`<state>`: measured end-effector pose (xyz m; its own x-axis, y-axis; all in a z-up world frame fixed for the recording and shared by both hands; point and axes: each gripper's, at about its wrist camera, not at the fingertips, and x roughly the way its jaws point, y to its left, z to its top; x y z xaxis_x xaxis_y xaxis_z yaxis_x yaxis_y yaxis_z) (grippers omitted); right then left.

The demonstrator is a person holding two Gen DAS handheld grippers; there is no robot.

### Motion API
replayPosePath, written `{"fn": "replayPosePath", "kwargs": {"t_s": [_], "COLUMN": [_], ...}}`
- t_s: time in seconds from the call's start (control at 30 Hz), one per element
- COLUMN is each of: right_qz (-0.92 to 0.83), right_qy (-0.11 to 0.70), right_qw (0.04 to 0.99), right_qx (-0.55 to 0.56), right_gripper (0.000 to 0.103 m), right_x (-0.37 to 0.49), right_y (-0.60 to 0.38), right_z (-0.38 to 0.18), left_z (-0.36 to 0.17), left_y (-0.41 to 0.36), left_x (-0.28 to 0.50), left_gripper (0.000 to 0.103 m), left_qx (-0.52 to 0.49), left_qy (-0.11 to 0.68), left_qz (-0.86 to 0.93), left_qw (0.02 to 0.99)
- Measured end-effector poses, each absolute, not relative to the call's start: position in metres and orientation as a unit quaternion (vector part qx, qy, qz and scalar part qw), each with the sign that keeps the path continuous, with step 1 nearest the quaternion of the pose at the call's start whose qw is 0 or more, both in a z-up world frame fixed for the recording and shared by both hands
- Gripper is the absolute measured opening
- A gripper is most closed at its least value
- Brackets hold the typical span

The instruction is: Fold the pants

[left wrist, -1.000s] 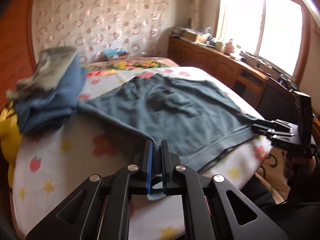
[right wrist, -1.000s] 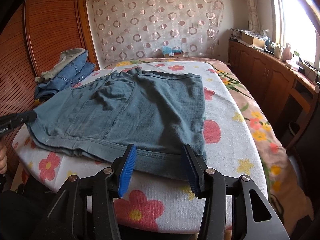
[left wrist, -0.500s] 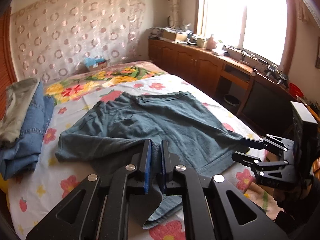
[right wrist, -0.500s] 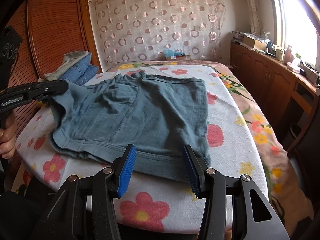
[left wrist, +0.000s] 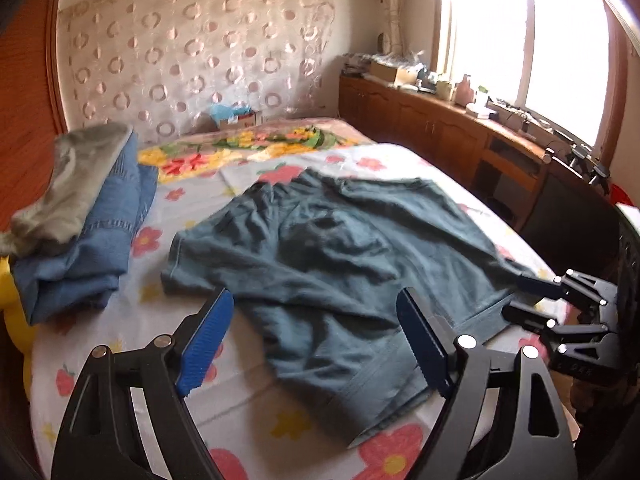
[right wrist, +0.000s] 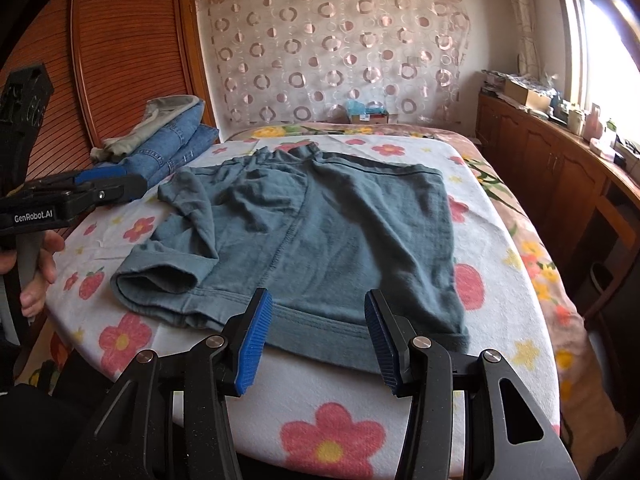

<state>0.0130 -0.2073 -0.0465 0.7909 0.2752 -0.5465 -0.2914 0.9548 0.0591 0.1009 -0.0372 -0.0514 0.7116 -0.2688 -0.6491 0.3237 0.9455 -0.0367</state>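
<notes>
Grey-blue shorts [left wrist: 340,264] lie on the flowered bed, also in the right wrist view [right wrist: 328,236]. Their left leg is folded over onto the rest, with the cuff [right wrist: 160,280] lying loose near the front left. My left gripper [left wrist: 316,340] is open and empty, just above the near edge of the shorts; in the right wrist view it [right wrist: 108,186] hovers at the left. My right gripper [right wrist: 316,340] is open and empty over the near hem; in the left wrist view it [left wrist: 528,300] sits at the right edge of the shorts.
A stack of folded jeans and a grey garment [right wrist: 168,136] lies at the bed's far left, also in the left wrist view [left wrist: 84,216]. A wooden cabinet [right wrist: 560,168] runs along the right under the window. A wooden wardrobe [right wrist: 120,52] stands at the left.
My left gripper carried the left leg of the shorts across and let it go; its jaws went from shut to open. The right gripper has stayed open by the hem.
</notes>
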Motion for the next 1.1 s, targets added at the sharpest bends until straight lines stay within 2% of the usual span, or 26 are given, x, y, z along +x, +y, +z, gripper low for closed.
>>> {"fn": "replayPosePath", "kwargs": {"t_s": [0.43,1.1], "right_qz": [0.218,0.262], "right_qy": [0.279,0.326], "right_qw": [0.935,0.908], "right_qx": [-0.032,-0.035], "right_gripper": [0.05,0.05], "right_x": [0.041,0.058], "right_y": [-0.164,-0.145], "right_z": [-0.044,-0.058], "left_z": [-0.083,-0.116], "left_y": [-0.011,0.001], "left_x": [0.092,0.091], "left_gripper": [0.084,0.084], "left_qx": [0.031,0.023], "left_qy": [0.368,0.402], "left_qz": [-0.13,-0.112], "left_qw": [0.92,0.908]}}
